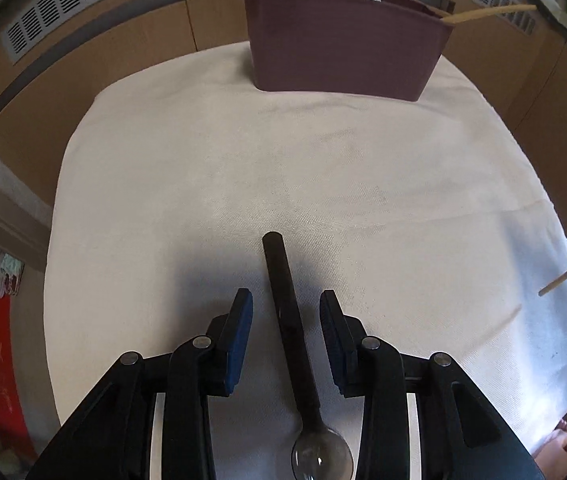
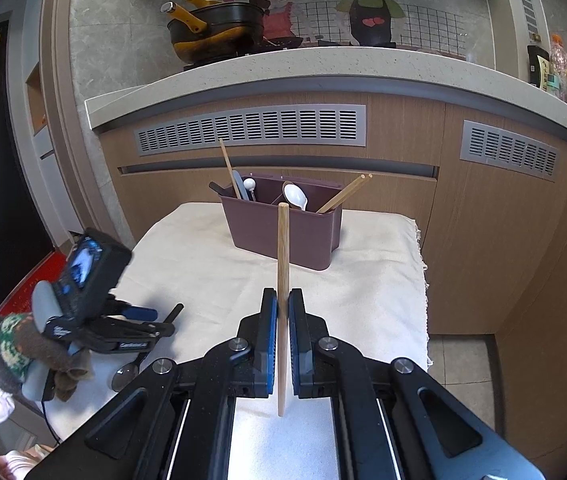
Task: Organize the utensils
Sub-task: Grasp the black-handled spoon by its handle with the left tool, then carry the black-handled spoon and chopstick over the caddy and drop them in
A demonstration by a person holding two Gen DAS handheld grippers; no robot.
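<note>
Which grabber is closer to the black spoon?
Left. The left gripper is open around the black spoon's handle; the right gripper, clamping a chopstick, is off to its side.

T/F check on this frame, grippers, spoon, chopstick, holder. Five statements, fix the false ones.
1. The right gripper is shut on a wooden chopstick. True.
2. The left gripper is clamped on the spoon. False: its jaws stand open on either side of the black handle, not touching it.
3. The spoon lies flat on the white cloth. True.
4. The maroon utensil holder is empty. False: it holds chopsticks and a white spoon.
5. The held chopstick lies horizontal. False: it stands roughly upright.
</note>
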